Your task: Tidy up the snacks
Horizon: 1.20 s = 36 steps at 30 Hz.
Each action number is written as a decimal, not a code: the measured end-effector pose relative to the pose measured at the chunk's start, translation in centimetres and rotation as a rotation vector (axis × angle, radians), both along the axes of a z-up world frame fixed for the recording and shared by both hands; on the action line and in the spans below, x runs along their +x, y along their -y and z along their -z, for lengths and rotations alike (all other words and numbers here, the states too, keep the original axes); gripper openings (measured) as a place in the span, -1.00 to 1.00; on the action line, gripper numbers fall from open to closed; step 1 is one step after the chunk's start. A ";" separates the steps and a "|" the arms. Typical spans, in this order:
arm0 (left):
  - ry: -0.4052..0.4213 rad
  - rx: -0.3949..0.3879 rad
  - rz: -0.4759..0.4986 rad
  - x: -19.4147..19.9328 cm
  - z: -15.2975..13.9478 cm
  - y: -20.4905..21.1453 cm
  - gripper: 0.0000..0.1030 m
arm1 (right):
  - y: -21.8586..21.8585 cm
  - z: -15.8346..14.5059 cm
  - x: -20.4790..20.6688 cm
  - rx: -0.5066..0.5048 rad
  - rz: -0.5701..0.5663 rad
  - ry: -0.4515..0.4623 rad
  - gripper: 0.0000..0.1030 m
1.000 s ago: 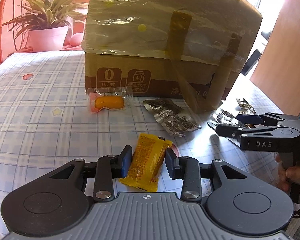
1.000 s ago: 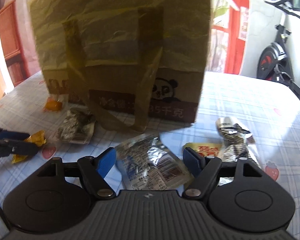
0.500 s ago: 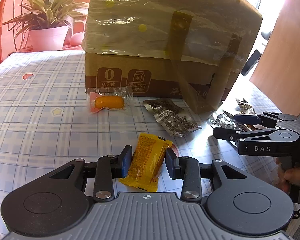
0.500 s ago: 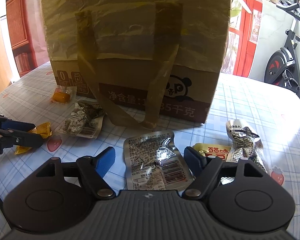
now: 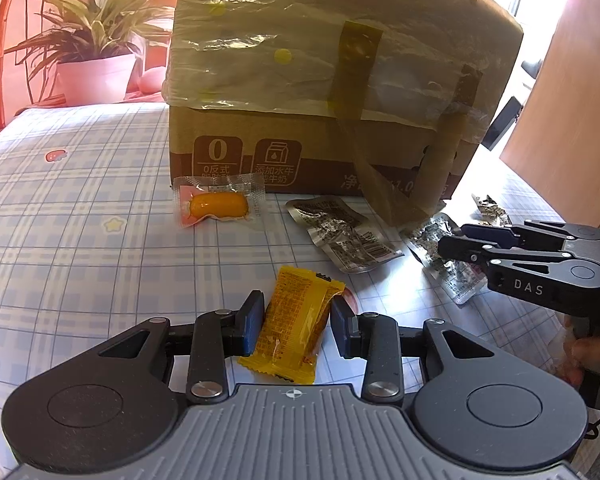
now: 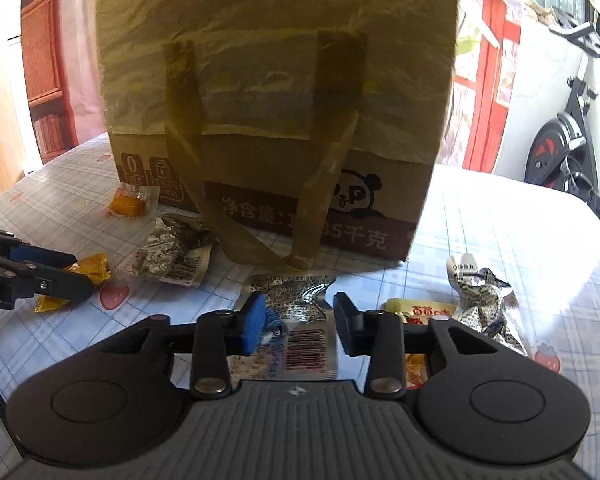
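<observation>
My left gripper (image 5: 296, 316) is shut on a yellow snack packet (image 5: 296, 344), which stands upright between the pads just above the checked tablecloth. From the right wrist view the same packet (image 6: 94, 268) shows in that gripper (image 6: 80, 276). My right gripper (image 6: 300, 320) has its jaws closing on a silver foil packet (image 6: 300, 300) that lies on the table. The pads press its sides and the foil buckles. In the left wrist view the right gripper (image 5: 452, 240) reaches in from the right over that foil packet (image 5: 440, 240).
A tall cardboard box (image 6: 276, 80) draped in a plastic bag stands just behind the snacks. An orange snack in clear wrap (image 5: 218, 204) and another silver packet (image 5: 344, 236) lie before it. A crumpled silver packet (image 6: 484, 300) and a yellow-red packet (image 6: 420, 308) lie right. A potted plant (image 5: 96, 48) stands far left.
My right gripper's jaws have come together from wide apart onto the silver foil packet, which is now squeezed narrower. The left gripper and its yellow packet have not moved.
</observation>
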<state>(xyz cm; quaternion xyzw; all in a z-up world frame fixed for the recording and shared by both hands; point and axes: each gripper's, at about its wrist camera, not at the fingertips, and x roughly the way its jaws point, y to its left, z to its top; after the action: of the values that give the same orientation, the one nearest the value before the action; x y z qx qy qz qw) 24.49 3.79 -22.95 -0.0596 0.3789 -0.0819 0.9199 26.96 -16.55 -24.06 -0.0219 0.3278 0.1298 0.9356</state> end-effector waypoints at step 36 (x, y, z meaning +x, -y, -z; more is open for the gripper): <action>0.004 -0.036 -0.007 -0.1 -0.1 -0.4 -0.28 | -3.0 -0.1 1.4 -0.010 0.004 -0.128 0.22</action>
<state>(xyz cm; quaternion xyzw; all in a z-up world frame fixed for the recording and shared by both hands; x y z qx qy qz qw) 24.39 4.20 -22.83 -0.0770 0.3752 -0.0855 0.9198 28.34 -13.55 -23.92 -0.0175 0.3876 0.1276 0.9128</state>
